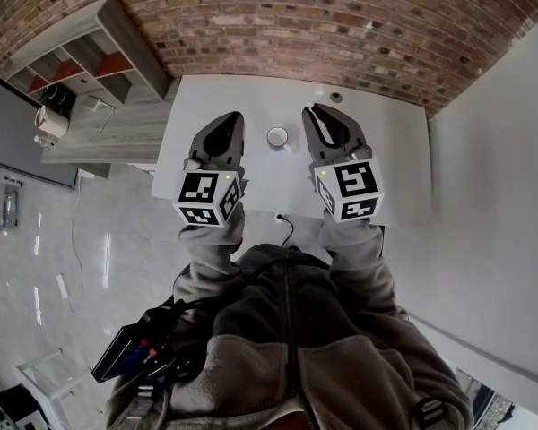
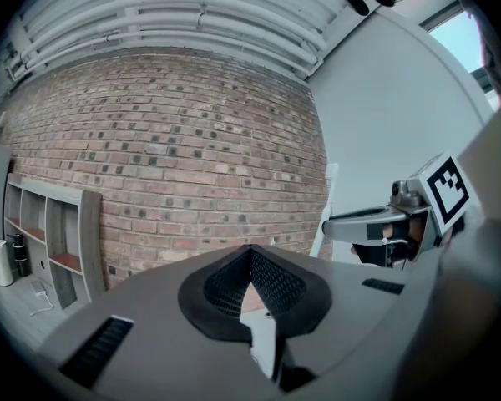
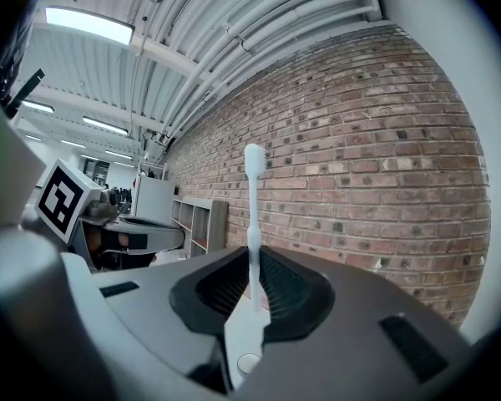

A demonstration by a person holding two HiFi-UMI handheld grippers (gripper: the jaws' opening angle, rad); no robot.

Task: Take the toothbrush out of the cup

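Note:
A white toothbrush (image 3: pixel 252 215) stands upright between the jaws of my right gripper (image 3: pixel 255 256), which is shut on its handle; the brush's tip rises above the jaws against the brick wall. The small white cup (image 1: pixel 277 137) sits on the white table (image 1: pixel 251 97) between both grippers, and its rim (image 3: pixel 247 362) shows low in the gap under the right jaws. My left gripper (image 1: pixel 231 119) hovers left of the cup. Its jaws (image 2: pixel 250 251) are shut with nothing in them. My right gripper (image 1: pixel 317 112) is held just right of the cup.
A small round object (image 1: pixel 335 98) lies at the table's far edge by the brick wall (image 1: pixel 341 25). A wooden shelf unit (image 1: pixel 90 61) stands to the left of the table. A thin cable (image 1: pixel 285 227) hangs at the table's near edge.

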